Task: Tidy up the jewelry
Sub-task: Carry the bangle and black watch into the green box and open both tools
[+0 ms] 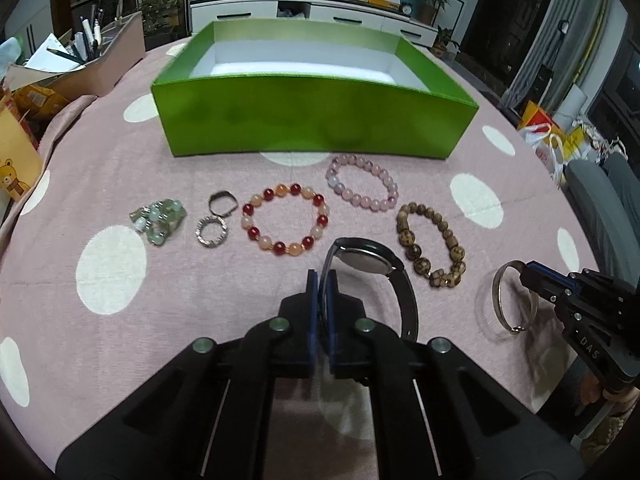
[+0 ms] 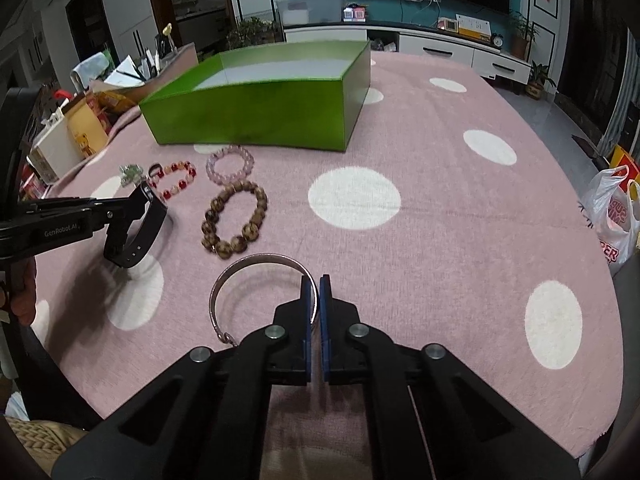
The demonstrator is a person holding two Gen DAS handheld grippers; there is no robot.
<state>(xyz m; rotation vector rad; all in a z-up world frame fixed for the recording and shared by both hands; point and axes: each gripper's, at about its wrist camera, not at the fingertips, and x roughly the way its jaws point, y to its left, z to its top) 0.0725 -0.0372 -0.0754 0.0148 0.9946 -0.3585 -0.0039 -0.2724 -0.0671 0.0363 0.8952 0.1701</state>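
While the left gripper is closed on the strap of a black wristwatch, the right gripper is closed on a silver bangle. Both lie on the pink dotted tablecloth, near the green box, beside the wooden bead bracelet.

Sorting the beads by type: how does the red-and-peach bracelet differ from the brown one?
The red-and-peach bracelet alternates glossy red and pale orange beads; the brown bracelet has mottled, wood-like beads. The brown one's beads vary more in size, with large ones at its near end. Both lie flat on the pink cloth, untouched.
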